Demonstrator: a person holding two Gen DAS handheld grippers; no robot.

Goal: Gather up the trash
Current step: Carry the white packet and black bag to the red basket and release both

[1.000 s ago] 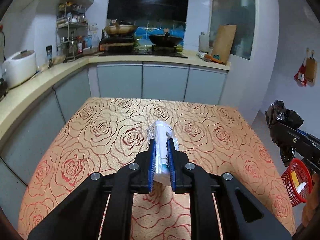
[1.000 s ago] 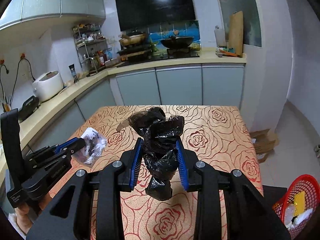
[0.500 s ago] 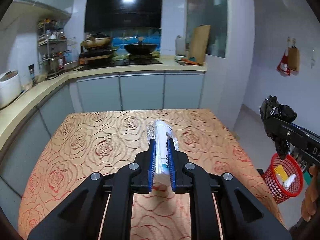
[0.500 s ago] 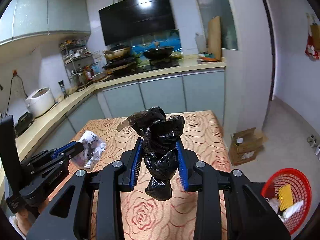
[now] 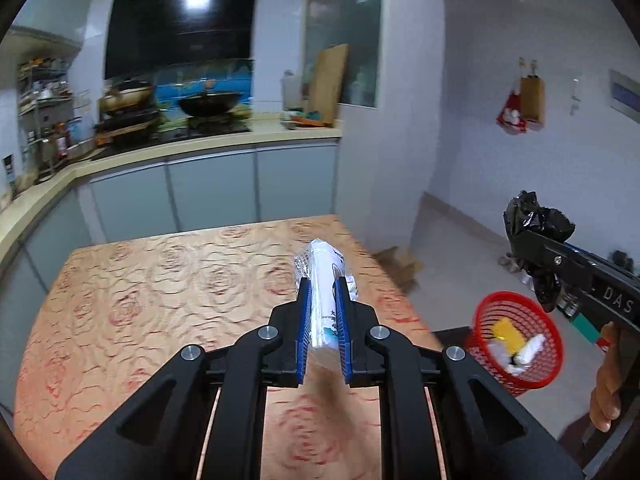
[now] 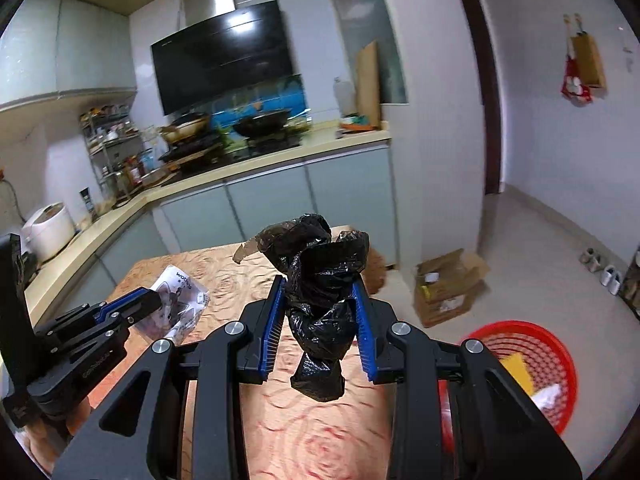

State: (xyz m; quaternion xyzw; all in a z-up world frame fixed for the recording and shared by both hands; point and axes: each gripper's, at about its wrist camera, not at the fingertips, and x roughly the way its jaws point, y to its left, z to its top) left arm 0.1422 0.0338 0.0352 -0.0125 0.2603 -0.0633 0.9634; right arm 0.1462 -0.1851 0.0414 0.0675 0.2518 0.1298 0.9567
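**Both tongs loaded, red basket in sight**

Left tongs (image 5: 323, 292) clenched on a crumpled clear-and-white printed plastic wrapper (image 5: 325, 280), held above the rose-patterned orange tabletop (image 5: 160, 288); right tongs (image 6: 320, 300) clamped on a scrunched black plastic bag (image 6: 320, 280), tail hanging below the pads; left view alone shows the right hand (image 5: 606, 384) under its handle, bag over open floor; right view alone shows a flattened brown cardboard box (image 6: 448, 284); round red mesh basket (image 6: 552, 360) on the floor holds yellow and white scraps.
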